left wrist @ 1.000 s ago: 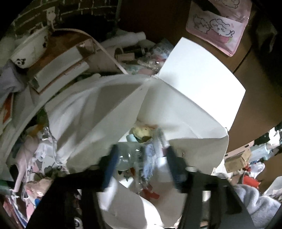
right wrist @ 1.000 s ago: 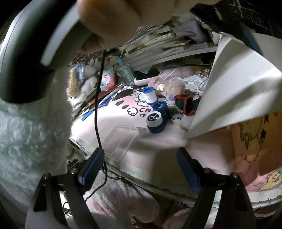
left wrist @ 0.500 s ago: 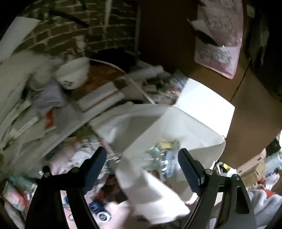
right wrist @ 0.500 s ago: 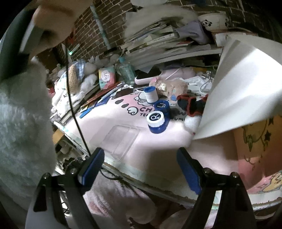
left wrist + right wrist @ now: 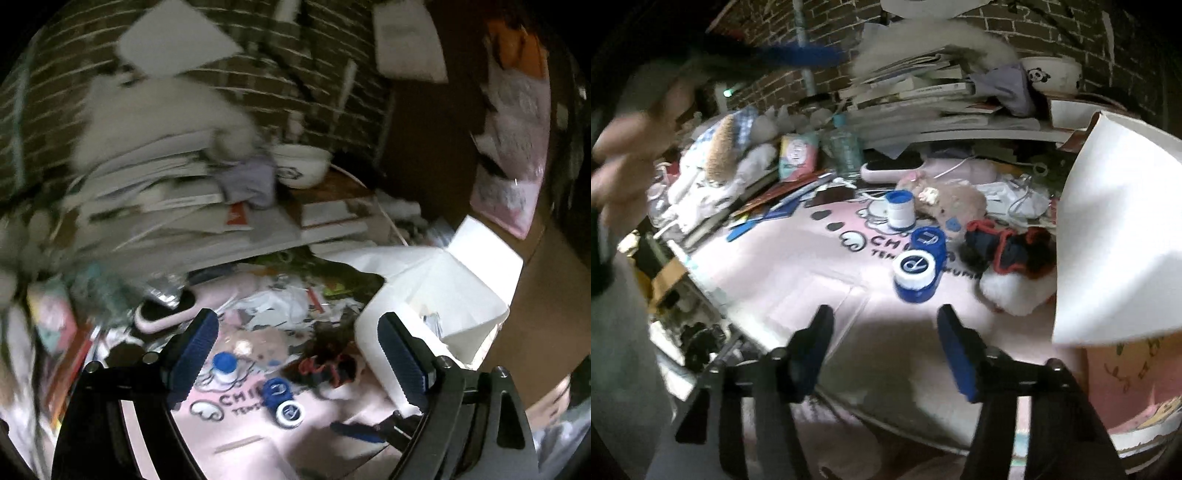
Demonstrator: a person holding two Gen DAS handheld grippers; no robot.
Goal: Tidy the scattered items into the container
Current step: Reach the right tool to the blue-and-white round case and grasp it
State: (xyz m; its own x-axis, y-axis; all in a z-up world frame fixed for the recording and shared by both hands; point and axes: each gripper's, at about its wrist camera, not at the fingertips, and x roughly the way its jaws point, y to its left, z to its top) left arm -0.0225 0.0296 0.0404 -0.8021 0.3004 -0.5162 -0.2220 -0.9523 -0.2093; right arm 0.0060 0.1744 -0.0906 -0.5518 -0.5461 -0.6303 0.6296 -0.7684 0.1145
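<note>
Left tongs (image 5: 295,354) wide open, empty | right tongs (image 5: 882,347) half open, empty | step: between picks | next: straddle blue-and-white jar (image 5: 914,273) mid-tabletop (image 5: 798,280), carry to white paper bag (image 5: 454,295).

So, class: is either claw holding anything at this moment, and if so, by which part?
Nothing is held. The left claw and the right claw are both open, with only the pink mat showing between their fingers.

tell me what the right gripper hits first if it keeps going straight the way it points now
Most likely the blue-and-white round case: it sits on the pink mat just beyond the right gripper, roughly centred between its open fingers. Depth is hard to judge; angled lower, it would meet the mat first.
</note>
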